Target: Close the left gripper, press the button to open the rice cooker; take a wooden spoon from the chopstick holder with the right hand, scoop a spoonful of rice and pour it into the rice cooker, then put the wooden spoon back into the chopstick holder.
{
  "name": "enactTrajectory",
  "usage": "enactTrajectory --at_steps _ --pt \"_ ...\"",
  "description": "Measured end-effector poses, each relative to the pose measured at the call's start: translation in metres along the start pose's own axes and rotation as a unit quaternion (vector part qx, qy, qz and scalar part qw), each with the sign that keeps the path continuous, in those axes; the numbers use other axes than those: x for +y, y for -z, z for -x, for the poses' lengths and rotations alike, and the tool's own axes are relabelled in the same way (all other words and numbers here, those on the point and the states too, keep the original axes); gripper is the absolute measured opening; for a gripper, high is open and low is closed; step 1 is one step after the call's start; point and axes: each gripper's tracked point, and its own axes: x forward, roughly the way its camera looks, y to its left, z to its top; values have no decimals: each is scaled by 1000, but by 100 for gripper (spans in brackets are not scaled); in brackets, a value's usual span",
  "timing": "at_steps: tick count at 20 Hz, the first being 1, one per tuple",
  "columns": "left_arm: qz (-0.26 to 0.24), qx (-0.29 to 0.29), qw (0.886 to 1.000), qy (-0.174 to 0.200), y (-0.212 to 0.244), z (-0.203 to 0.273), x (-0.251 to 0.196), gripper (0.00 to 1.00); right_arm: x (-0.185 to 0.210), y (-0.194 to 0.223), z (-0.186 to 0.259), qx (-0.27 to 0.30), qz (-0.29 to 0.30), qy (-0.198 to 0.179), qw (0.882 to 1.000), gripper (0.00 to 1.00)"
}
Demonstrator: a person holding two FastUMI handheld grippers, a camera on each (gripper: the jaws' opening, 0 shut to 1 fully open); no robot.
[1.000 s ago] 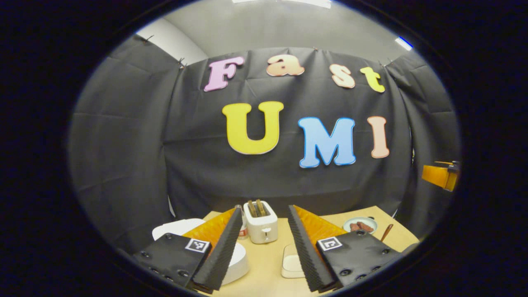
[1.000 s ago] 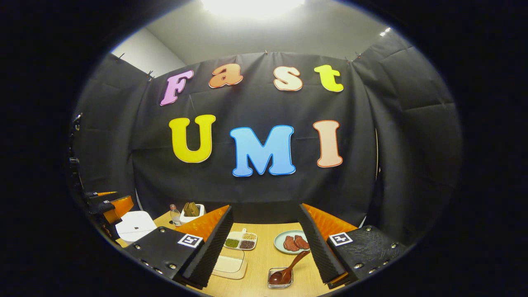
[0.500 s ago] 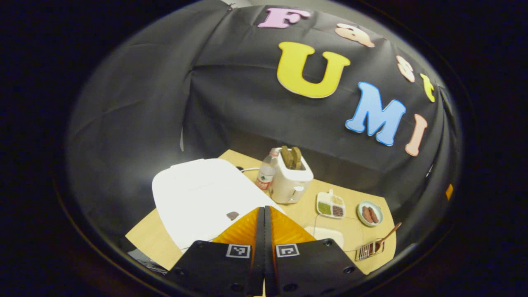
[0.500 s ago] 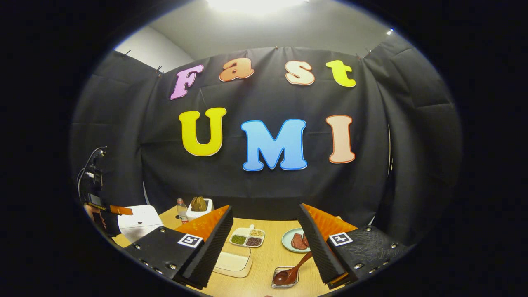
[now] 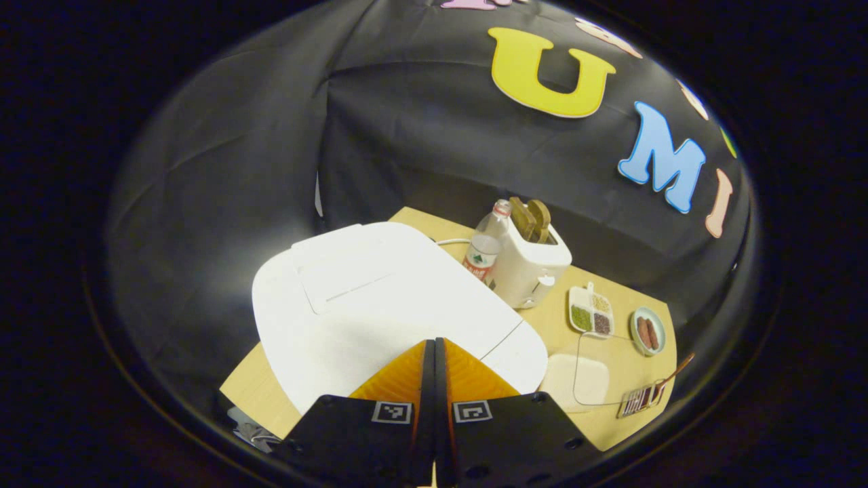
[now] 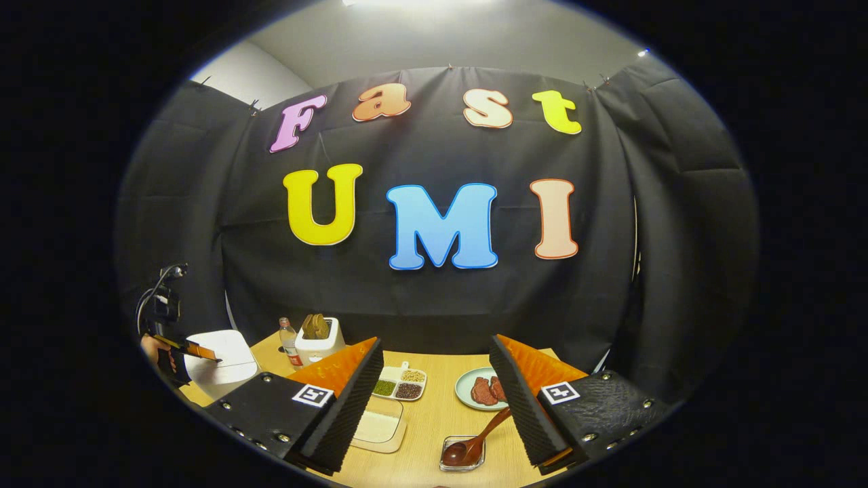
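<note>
Left gripper (image 5: 435,346): fingers pressed together, empty, over the front of the white cooker (image 5: 380,305), lid down, at the counter's (image 5: 614,413) left end. Toaster (image 5: 532,261) stands behind it. Right gripper (image 6: 434,386): fingers wide, empty, above the counter. Spoon (image 6: 475,444) lies in its clear holder (image 6: 462,455), between the fingers.

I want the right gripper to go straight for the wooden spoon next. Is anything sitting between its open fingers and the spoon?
Nothing visible does. In the right gripper view, the right gripper is open, and the wooden spoon lies in the clear holder just below the gap, over bare table.
</note>
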Motion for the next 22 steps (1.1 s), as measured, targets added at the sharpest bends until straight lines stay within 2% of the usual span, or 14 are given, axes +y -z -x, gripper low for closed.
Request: enactTrajectory --at_steps 5,11,12,15,17,18,21,22 --pt "-13 -41 999 -7 -20 9 -2 9 1 -1 1 -2 -2 1 1000 95" --pt "-37 -132 990 -37 -82 50 2 9 6 0 2 -3 -2 -11 1000 95" --pt "-43 -156 986 -42 -97 63 0 16 6 0 3 -2 -3 -14 1000 95" --pt "-55 -225 972 -44 -129 108 -13 62 4 1 5 -2 -6 -19 1000 95" --pt "-48 -259 964 -24 -140 134 -35 96 -5 3 6 0 -9 -13 1000 95" --pt "-43 -275 960 -12 -144 144 -46 94 -10 4 5 2 -12 -9 1000 95" --pt "-45 -307 951 16 -132 168 -82 100 -30 13 0 11 -21 7 1000 95" --pt "-48 -310 949 24 -127 174 -93 96 -39 18 -2 16 -23 15 999 95"
